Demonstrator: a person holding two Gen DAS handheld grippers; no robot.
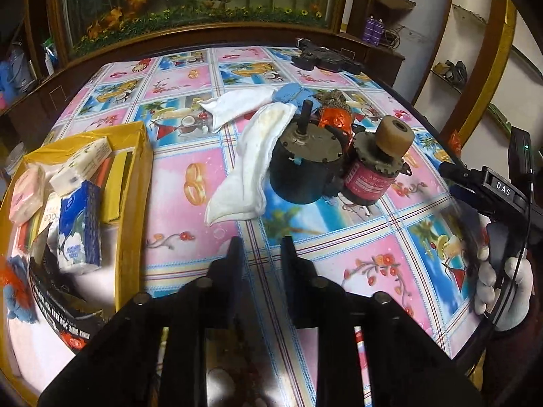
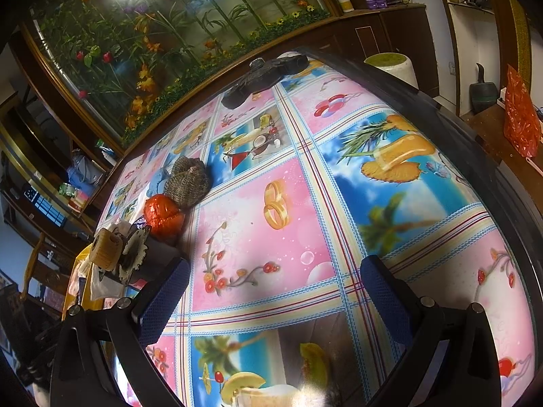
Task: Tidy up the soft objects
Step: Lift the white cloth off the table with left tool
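On the left, a yellow cardboard box point(image 1: 134, 183) holds soft tissue packs point(image 1: 79, 227). Next to it, on the bright picture-covered surface point(image 1: 190, 169), lies a long white cloth sock point(image 1: 251, 166). It looks light and floppy, so it will bend and hang when lifted. A good spot to pinch is the near bottom end, away from the heavy dark round motor point(image 1: 302, 166) touching its right side. Another white sock point(image 1: 237, 103) lies further back. The left gripper point(image 1: 259, 244) hovers near the long sock, its fingers close together with a small gap, holding nothing. The right gripper point(image 2: 271, 288) has its fingers spread wide, empty.
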